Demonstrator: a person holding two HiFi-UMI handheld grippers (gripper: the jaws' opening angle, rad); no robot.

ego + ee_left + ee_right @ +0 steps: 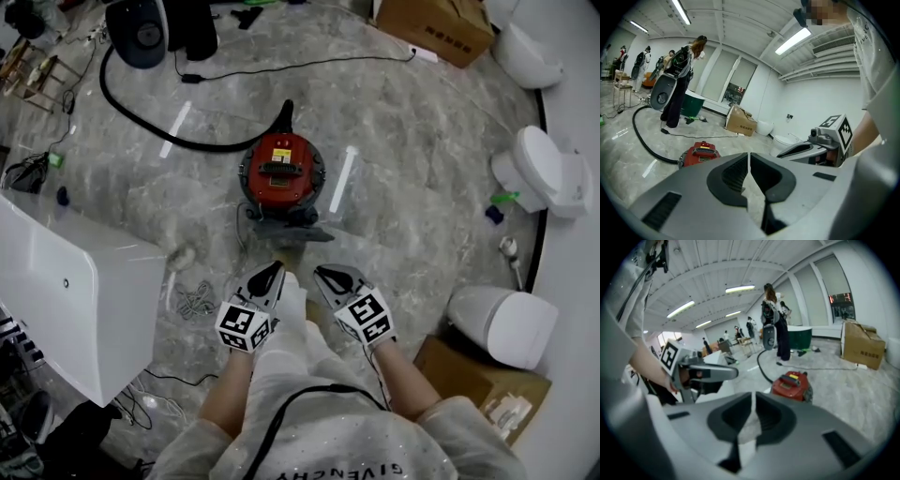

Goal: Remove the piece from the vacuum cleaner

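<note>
The red round vacuum cleaner (281, 169) stands on the marble floor ahead of me, its black hose (141, 122) curving away to the far left. A dark grey piece (286, 225) sits at its near side. My left gripper (275, 271) and right gripper (322, 274) hover side by side just short of that piece, both shut and empty, touching nothing. In the left gripper view the vacuum (699, 153) lies beyond the shut left gripper (749, 165), with the right gripper (806, 149) alongside. The right gripper view shows the vacuum (791, 385) past the right gripper (753, 405).
A large white cabinet (66, 291) stands close on the left, with loose cables (192, 300) beside it. Toilets (548, 173) (502, 323) line the right wall. Cardboard boxes (436, 28) (478, 384) sit far right and near right. A person (682, 84) stands in the distance.
</note>
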